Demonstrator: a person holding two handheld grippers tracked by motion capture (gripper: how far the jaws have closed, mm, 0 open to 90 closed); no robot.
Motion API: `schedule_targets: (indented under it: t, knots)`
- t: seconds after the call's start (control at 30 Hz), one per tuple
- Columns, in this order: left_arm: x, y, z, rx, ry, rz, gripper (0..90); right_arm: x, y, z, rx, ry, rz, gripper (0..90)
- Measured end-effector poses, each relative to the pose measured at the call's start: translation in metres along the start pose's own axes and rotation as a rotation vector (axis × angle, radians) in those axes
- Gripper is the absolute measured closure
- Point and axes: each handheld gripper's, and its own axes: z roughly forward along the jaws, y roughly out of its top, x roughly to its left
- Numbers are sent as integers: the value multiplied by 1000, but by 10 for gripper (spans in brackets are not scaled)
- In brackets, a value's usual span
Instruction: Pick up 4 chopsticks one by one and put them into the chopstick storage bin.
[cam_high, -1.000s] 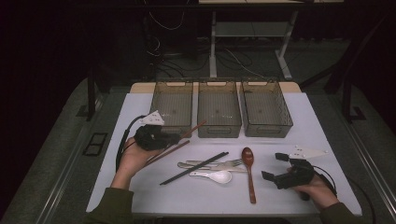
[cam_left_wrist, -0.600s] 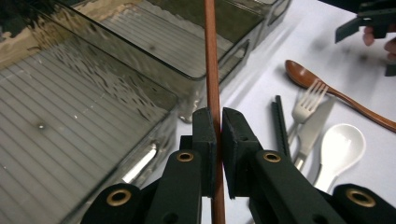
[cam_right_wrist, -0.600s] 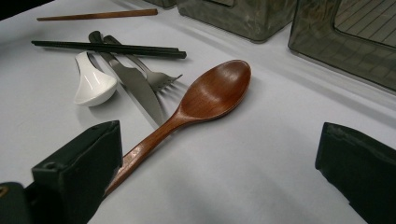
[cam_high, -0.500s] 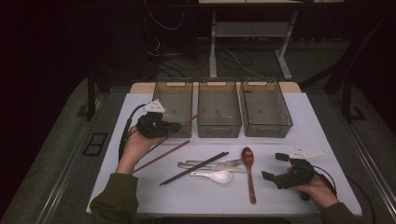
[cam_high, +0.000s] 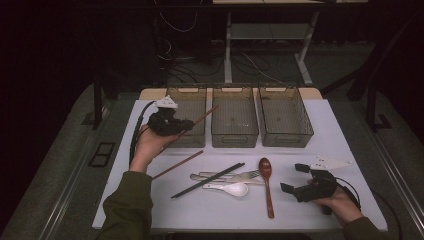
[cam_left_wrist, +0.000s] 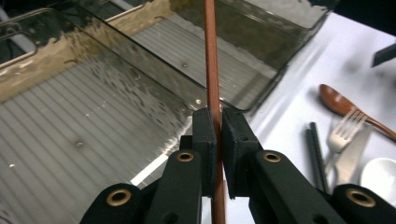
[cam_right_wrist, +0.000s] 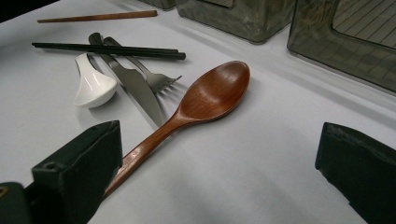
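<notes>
My left gripper (cam_high: 186, 125) is shut on a brown chopstick (cam_high: 206, 113) and holds it in the air at the front of the left bin (cam_high: 189, 97). In the left gripper view the jaws (cam_left_wrist: 218, 128) pinch the chopstick (cam_left_wrist: 211, 56), whose far end points across the bin's ribbed floor (cam_left_wrist: 70, 140). A second brown chopstick (cam_high: 178, 164) lies on the white table (cam_high: 320, 135). My right gripper (cam_high: 292, 178) rests open at the front right, its jaws (cam_right_wrist: 219, 163) wide apart beside the handle of a wooden spoon (cam_right_wrist: 205, 100).
Three smoky plastic bins stand in a row at the back, the middle one (cam_high: 234, 131) and right one (cam_high: 295, 131) with nothing in them. Black chopsticks (cam_high: 207, 180), a white spoon (cam_high: 232, 189), a fork and knife (cam_high: 239, 175) and the wooden spoon (cam_high: 266, 182) lie mid-table.
The left hand has lifted and carried the brown chopstick away from the table's front toward the left bin. The right hand and gripper have stayed where they were.
</notes>
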Motion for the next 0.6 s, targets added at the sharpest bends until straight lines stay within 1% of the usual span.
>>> schedule_targets:
  t: [0.13,0.3,0.5,0.57,0.6]
  knots:
    - [7,8,2,4,17,-10,833,0,0,0,-3,1,-4,7]
    - [16,18,6,17,33,-20,833,-1,0,-1,-7,-1,4,7]
    - [29,25,12,34,57,-28,833,-1,0,-2,-11,-1,6,7]
    - [34,26,14,39,65,-36,833,-1,0,-2,-11,-1,6,7]
    - [36,27,16,34,70,-48,833,-1,0,-2,-11,0,6,7]
